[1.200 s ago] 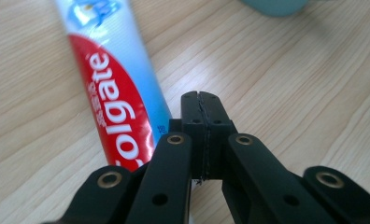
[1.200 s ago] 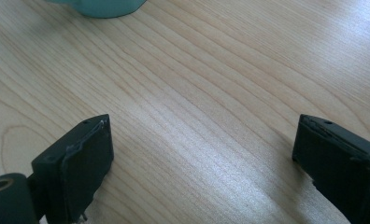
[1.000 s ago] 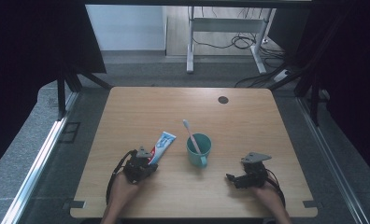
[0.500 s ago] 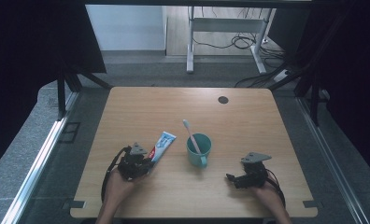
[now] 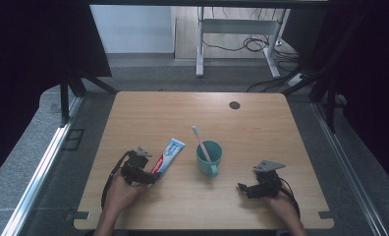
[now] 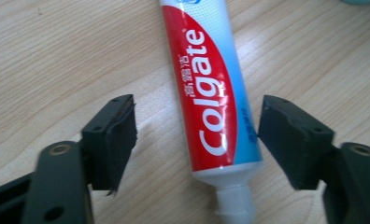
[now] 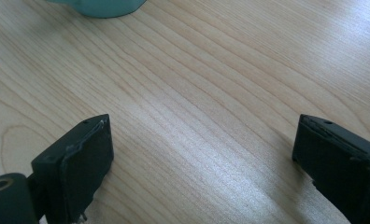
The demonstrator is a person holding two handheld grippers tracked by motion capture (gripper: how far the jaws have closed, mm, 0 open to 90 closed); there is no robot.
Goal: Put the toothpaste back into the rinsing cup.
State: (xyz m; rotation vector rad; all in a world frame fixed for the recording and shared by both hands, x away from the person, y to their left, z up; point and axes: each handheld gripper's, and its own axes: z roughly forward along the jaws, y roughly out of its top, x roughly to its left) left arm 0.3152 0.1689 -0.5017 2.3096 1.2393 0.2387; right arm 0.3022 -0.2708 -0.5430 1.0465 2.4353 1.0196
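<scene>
- The wooden table [image 5: 261,123] is the biggest thing here, pale with a long grain and a small dark round plug [image 5: 235,104] near its far edge.
- The left gripper [image 5: 144,175] sits at the table's near left, held in a hand [image 5: 120,191]. Its jaws are spread wide on either side of the cap end of the tube; the right jaw's pad is just at the tube's edge, the left one well clear.
- The right gripper [image 5: 242,187] rests low at the near right, jaws spread wide over bare wood with nothing between them.
- The green mug [image 5: 209,157] stands near the middle, between the two grippers, handle towards the person.
- The toothpaste tube [image 6: 211,88] lies flat just left of the mug, red, white and blue, its white cap [image 6: 234,205] pointing towards the left gripper.
- A toothbrush [image 5: 201,142] leans in the mug, head up and tilted away to the left.
</scene>
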